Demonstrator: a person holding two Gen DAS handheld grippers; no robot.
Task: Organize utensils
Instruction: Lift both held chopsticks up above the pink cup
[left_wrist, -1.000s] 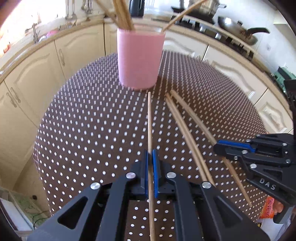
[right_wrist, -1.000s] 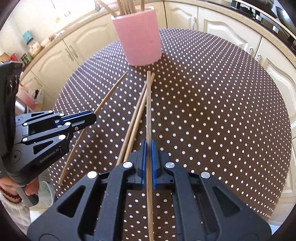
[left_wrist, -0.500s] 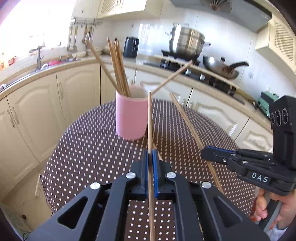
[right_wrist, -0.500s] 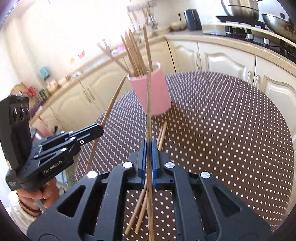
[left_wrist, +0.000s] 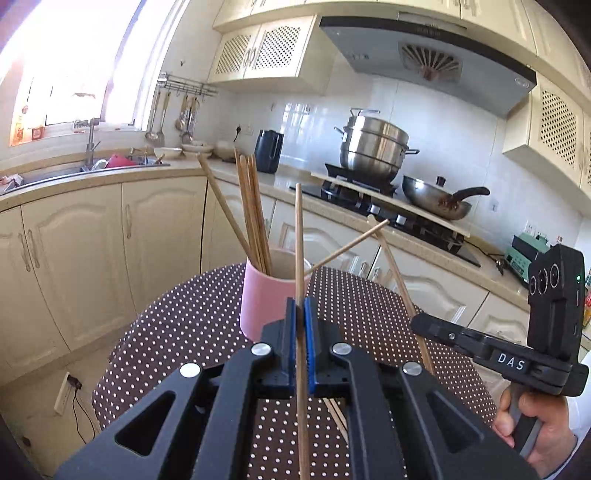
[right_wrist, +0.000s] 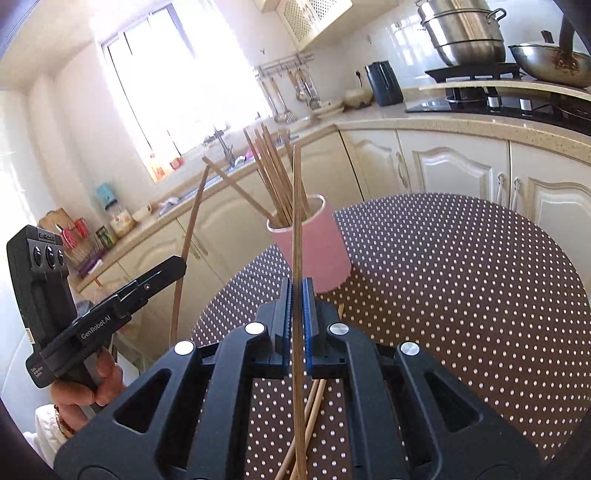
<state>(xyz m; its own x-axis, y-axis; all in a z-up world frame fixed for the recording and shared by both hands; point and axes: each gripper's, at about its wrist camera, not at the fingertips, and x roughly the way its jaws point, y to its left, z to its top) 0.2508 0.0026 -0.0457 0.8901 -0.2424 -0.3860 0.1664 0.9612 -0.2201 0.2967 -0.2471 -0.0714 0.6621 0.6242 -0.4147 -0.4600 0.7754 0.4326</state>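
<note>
With both grippers raised above the dotted table (left_wrist: 192, 325), the left gripper (left_wrist: 300, 317) has its blue pads (left_wrist: 291, 332) pressed narrowly onto a single wooden chopstick (left_wrist: 299, 236), which runs back between the fingers and rises steeply beyond the fingertips, its free end above the rim of the pink cup (left_wrist: 264, 299). The cup stands on the table directly ahead of the left fingertips and slightly to their left, with a bundle of chopsticks (left_wrist: 251, 206) leaning in it. To the right of the left fingers, the right gripper (left_wrist: 417, 323) clamps a second chopstick (left_wrist: 391, 266), which slants up and to the left above its tip; a hand (left_wrist: 535, 421) holds its grip. In the right wrist view, the right gripper (right_wrist: 296, 295) is likewise closed narrowly on its chopstick (right_wrist: 296, 206), which stands nearly upright ahead of the fingertips and crosses in front of the pink cup (right_wrist: 317, 247). The cup lies just beyond the right fingertips and slightly to their right. The left gripper (right_wrist: 181, 264) appears to the left of the right fingers, holding its chopstick (right_wrist: 192, 225). More loose chopsticks (right_wrist: 314, 402) lie on the table below the right fingers.
</note>
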